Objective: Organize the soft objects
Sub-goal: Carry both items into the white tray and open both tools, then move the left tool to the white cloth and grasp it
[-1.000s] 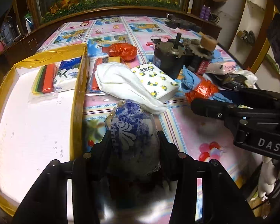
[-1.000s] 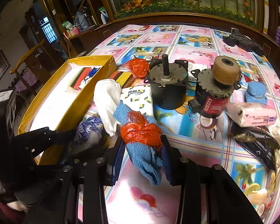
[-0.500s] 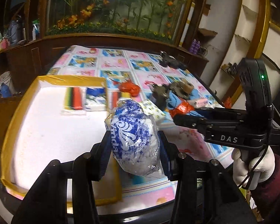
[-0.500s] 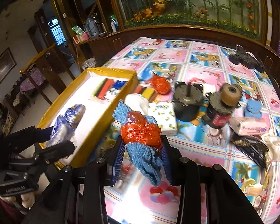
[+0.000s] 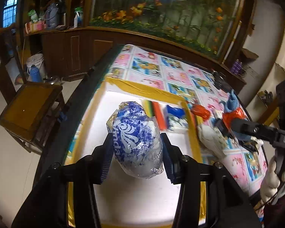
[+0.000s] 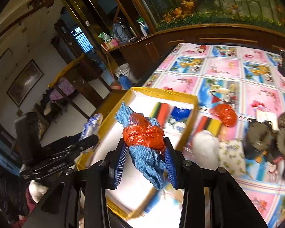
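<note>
My left gripper (image 5: 135,157) is shut on a blue-and-white plastic tissue pack (image 5: 135,136), held in the air over the white floor of the yellow-rimmed box (image 5: 142,90). My right gripper (image 6: 145,163) is shut on a blue towel bundle tied with orange plastic (image 6: 144,138), held over the box (image 6: 161,93) near its right wall. Inside the box, at the far end, lie a striped coloured pack (image 5: 157,112) and a blue-and-white tissue packet (image 5: 174,116). The right gripper with its bundle (image 5: 232,116) shows at the right of the left wrist view.
On the patterned tablecloth (image 6: 228,70) right of the box lie an orange plastic ball (image 6: 223,115), a white cloth (image 6: 206,148), a lemon-print tissue pack (image 6: 230,157), a striped pack (image 6: 211,123) and two dark motors (image 6: 260,138). A wooden stool (image 5: 28,108) stands beside the table.
Both grippers have lifted their loads off the table and swung left to hang over the box. The left gripper rolled, so the scene now looks tilted.
</note>
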`<state>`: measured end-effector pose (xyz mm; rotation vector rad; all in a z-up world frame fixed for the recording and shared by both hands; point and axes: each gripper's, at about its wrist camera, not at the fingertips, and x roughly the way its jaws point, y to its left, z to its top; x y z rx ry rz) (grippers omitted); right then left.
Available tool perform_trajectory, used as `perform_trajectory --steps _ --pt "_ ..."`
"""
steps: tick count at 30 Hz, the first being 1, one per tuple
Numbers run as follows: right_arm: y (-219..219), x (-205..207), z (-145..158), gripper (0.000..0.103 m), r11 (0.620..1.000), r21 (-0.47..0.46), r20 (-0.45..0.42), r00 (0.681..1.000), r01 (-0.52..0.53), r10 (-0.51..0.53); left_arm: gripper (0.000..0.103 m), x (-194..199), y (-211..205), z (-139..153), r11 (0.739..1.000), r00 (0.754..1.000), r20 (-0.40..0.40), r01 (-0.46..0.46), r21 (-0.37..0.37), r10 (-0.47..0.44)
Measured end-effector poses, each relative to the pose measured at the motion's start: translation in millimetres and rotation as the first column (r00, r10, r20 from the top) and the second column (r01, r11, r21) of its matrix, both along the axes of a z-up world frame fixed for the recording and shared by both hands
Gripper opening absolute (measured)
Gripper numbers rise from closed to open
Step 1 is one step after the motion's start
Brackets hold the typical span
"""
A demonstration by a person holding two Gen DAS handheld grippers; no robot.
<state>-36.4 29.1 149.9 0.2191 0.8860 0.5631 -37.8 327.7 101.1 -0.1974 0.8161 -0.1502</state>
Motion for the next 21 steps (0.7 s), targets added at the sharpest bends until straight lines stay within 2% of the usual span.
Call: perform_trajectory --steps 6,9,17,21 --pt "32.9 56.8 -26.1 0.037 0.998 0.058 -0.095 0.995 -0.014 0.019 0.046 55.3 23.6 -26.2 0.992 0.996 -0.088 -0.026 -0.123 0.015" --pt "47.6 90.6 -40.9 0.037 0.997 0.078 -0.139 0.990 0.004 0.007 0.046 76.3 24.7 -38.5 0.990 0.994 -0.108 -0.049 -0.135 0.035" --pt "86.6 162.5 -78.5 0.037 0.996 0.080 -0.234 0.972 0.043 -0.023 0.048 102.8 42.6 -58.6 0.970 0.986 -0.150 -0.106 -0.219 0.074" --pt "102.2 182.8 -96.7 0.040 0.996 0.075 -0.258 0.966 0.055 -0.033 0.055 101.3 47.8 -58.6 0.959 0.987 -0.141 -0.110 -0.262 0.075"
